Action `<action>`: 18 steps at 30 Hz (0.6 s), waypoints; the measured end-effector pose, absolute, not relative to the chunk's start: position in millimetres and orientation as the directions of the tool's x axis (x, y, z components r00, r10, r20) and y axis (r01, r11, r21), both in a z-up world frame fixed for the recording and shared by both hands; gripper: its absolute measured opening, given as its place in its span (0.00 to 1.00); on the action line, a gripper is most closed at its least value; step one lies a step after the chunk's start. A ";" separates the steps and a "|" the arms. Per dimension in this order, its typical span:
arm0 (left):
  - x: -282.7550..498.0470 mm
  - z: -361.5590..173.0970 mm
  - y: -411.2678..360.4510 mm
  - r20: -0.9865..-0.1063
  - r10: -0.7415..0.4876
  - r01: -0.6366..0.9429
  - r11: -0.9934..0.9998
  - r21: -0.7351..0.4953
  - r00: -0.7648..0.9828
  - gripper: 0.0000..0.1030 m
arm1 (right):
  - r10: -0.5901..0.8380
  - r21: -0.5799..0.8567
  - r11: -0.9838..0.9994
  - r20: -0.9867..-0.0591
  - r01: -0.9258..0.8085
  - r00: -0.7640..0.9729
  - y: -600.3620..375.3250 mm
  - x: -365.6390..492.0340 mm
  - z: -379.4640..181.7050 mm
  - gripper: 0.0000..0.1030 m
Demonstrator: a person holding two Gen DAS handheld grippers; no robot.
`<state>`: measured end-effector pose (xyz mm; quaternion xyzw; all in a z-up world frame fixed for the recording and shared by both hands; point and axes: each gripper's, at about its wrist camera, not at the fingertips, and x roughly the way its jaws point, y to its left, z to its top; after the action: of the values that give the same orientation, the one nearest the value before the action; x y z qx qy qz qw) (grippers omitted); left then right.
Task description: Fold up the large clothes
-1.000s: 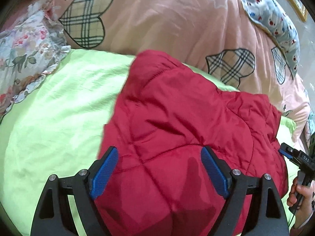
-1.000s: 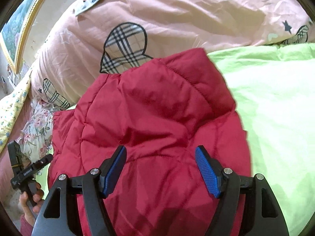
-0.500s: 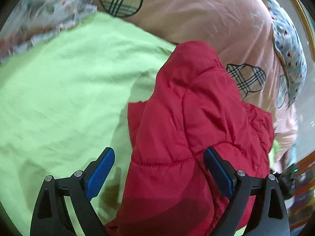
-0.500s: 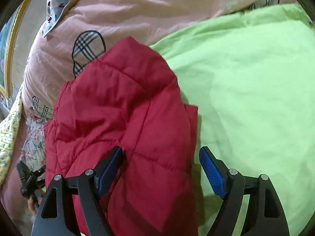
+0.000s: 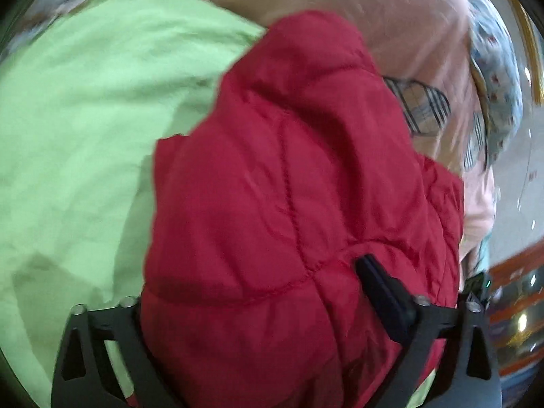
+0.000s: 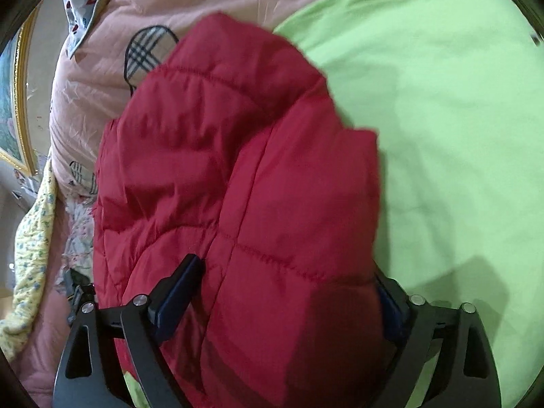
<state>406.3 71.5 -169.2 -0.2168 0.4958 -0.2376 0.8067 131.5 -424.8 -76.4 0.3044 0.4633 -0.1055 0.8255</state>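
Note:
A red quilted puffer jacket (image 5: pixel 289 187) lies bunched on a light green bedsheet (image 5: pixel 85 119). My left gripper (image 5: pixel 258 292) has its jaws wide apart around a thick fold of the jacket; its left finger is hidden under the fabric and its right finger (image 5: pixel 384 292) presses into the padding. In the right wrist view the jacket (image 6: pixel 238 170) fills the middle. My right gripper (image 6: pixel 282 295) also straddles a thick fold, with its left finger (image 6: pixel 176 292) against the padding and its right finger (image 6: pixel 391 309) mostly covered. The grip looks like a clasp on both, though the pads are hidden.
A pink quilt with plaid heart patches (image 5: pixel 391 34) is heaped behind the jacket, also in the right wrist view (image 6: pixel 136 34). The green sheet (image 6: pixel 459 136) spreads to the right there. A floral pillow (image 6: pixel 34 238) and a gilt picture frame (image 6: pixel 20 102) sit at far left.
Both grippers have moved down onto the jacket from hovering open above it. Jacket folds now fill the jaws and cover the blue pads. The jacket has been bunched narrower.

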 end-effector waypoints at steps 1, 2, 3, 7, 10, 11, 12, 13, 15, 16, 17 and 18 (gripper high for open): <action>406.3 -166.4 69.3 -0.696 -0.598 0.183 0.795 -0.578 0.397 0.74 | 0.093 0.382 0.807 -0.835 0.450 0.542 -419.1 132.2 -74.7 0.73; 404.8 -162.9 68.5 -0.694 -0.599 0.199 0.796 -0.572 0.400 0.70 | 0.095 0.381 0.810 -0.835 0.446 0.541 -416.0 131.8 -73.2 0.63; 403.5 -160.4 69.2 -0.690 -0.603 0.211 0.794 -0.571 0.400 0.63 | 0.103 0.388 0.808 -0.833 0.444 0.543 -413.7 131.0 -70.9 0.59; 394.1 -148.6 76.3 -0.670 -0.629 0.232 0.774 -0.589 0.394 0.50 | 0.123 0.405 0.803 -0.830 0.438 0.544 -404.0 126.6 -60.7 0.42; 383.9 -139.0 79.7 -0.665 -0.638 0.253 0.767 -0.589 0.387 0.47 | 0.128 0.403 0.808 -0.832 0.430 0.539 -393.2 119.5 -53.2 0.39; 379.5 -135.5 80.9 -0.664 -0.643 0.259 0.764 -0.590 0.382 0.46 | 0.133 0.405 0.809 -0.832 0.426 0.539 -389.8 116.3 -51.0 0.38; 374.0 -132.5 83.5 -0.660 -0.649 0.267 0.759 -0.593 0.379 0.45 | 0.138 0.409 0.809 -0.831 0.423 0.539 -387.5 111.4 -48.8 0.37; 369.1 -129.4 86.1 -0.655 -0.656 0.274 0.754 -0.597 0.376 0.44 | 0.150 0.417 0.808 -0.829 0.417 0.539 -382.4 104.3 -45.2 0.37; 353.2 -119.9 90.1 -0.641 -0.675 0.290 0.737 -0.610 0.366 0.43 | 0.165 0.425 0.813 -0.824 0.398 0.543 -373.3 93.4 -38.2 0.36; 344.1 -116.2 95.8 -0.635 -0.683 0.299 0.730 -0.615 0.361 0.42 | 0.173 0.428 0.817 -0.821 0.387 0.544 -368.0 87.1 -34.7 0.35; 335.3 -112.3 100.4 -0.631 -0.689 0.306 0.725 -0.618 0.358 0.42 | 0.181 0.433 0.818 -0.819 0.378 0.545 -363.3 81.1 -31.6 0.35; 328.1 -109.4 103.2 -0.628 -0.693 0.312 0.720 -0.619 0.354 0.42 | 0.187 0.436 0.820 -0.817 0.371 0.545 -359.4 76.5 -29.4 0.35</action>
<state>328.1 103.2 -109.4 -0.2013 0.4729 -0.3151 0.7979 76.5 -359.4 -29.4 0.2950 0.4736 -0.0556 0.8280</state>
